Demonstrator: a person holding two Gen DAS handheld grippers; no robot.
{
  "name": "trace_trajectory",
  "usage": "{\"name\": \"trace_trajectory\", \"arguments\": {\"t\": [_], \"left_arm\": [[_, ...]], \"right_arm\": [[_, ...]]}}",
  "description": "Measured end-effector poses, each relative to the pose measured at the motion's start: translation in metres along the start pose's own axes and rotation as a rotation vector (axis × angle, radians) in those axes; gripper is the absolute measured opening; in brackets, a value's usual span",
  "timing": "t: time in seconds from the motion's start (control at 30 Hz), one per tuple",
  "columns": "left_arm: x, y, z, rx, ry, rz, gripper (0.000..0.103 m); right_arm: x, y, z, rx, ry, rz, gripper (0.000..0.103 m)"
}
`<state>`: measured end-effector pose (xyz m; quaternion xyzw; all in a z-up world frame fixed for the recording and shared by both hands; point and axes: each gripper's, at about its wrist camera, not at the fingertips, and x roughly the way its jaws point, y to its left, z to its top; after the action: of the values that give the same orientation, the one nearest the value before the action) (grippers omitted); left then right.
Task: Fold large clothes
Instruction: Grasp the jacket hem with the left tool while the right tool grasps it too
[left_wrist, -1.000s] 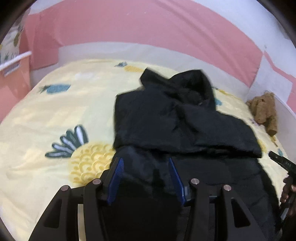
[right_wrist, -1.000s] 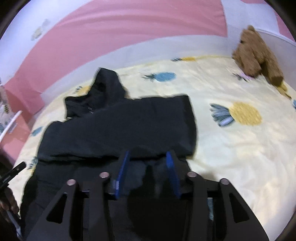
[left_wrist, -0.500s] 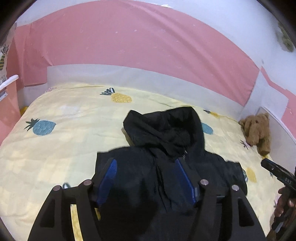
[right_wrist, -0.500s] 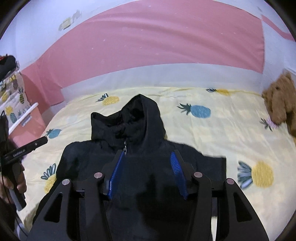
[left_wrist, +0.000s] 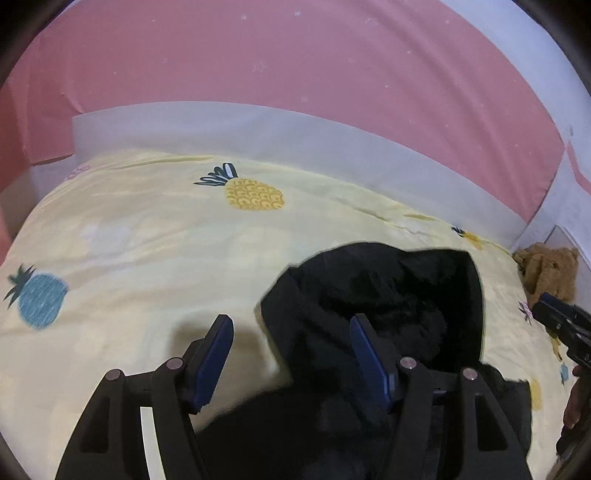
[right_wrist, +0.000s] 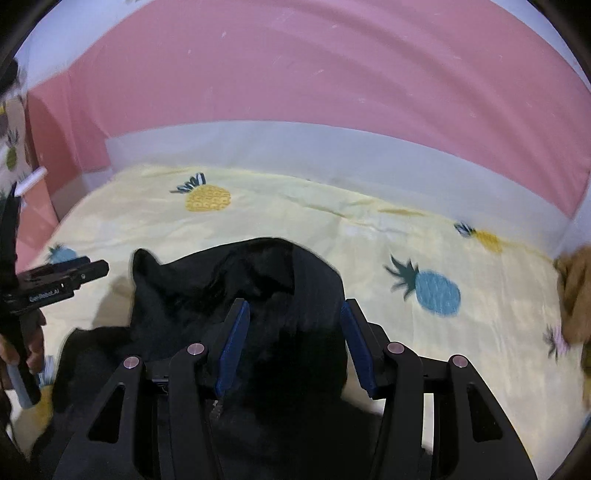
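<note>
Two grippers over one black hooded jacket (left_wrist: 388, 306), which lies on the bed's yellow pineapple sheet (left_wrist: 147, 240), hood end toward the headboard (left_wrist: 258, 125). Left gripper (left_wrist: 291, 354) has its jaws apart: nothing pinched, left pad over bare sheet, right pad over the hood's left edge. Right gripper (right_wrist: 293, 343) is likewise spread, straddling the hood's right side without clamping it. From the right wrist view the left gripper sits just beside the hood's left corner.

Handling guess: the fabric looks soft and limp, probably light to middling in weight, slightly slick if it's a shell jacket. It'll sag and bunch rather than hold a shape, so single-point grabs will drag it into a heap. Best bet is a pinch on a seam or rim: hood edge at both corners, or the shoulder line, one gripper per side, lifted evenly. Zipper is barely visible in the right wrist view; avoid clamping on it. Brown plush toy (left_wrist: 546, 273) sits near the jacket's right side, so watch the swing.
</note>
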<state>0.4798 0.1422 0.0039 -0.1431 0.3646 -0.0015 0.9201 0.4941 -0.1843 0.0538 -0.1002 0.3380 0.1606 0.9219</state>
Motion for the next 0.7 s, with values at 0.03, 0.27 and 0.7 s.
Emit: {"name": "trace_trajectory", "arguments": {"t": [0.03,0.27,0.7], "left_arm": [[0.01,0.002,0.004,-0.003,0.005,-0.001,0.065],[0.072,0.012,0.019,-0.009,0.013,-0.027,0.063],[0.056,-0.023,0.017,0.091,0.004,-0.057,0.005]], "right_arm": [[0.011,0.001,0.006,-0.023,0.003,-0.008,0.052],[0.085,0.006,0.034,-0.093,0.065,-0.027,0.052],[0.035,-0.012,0.018,-0.022,0.0,-0.044,0.008]]}}
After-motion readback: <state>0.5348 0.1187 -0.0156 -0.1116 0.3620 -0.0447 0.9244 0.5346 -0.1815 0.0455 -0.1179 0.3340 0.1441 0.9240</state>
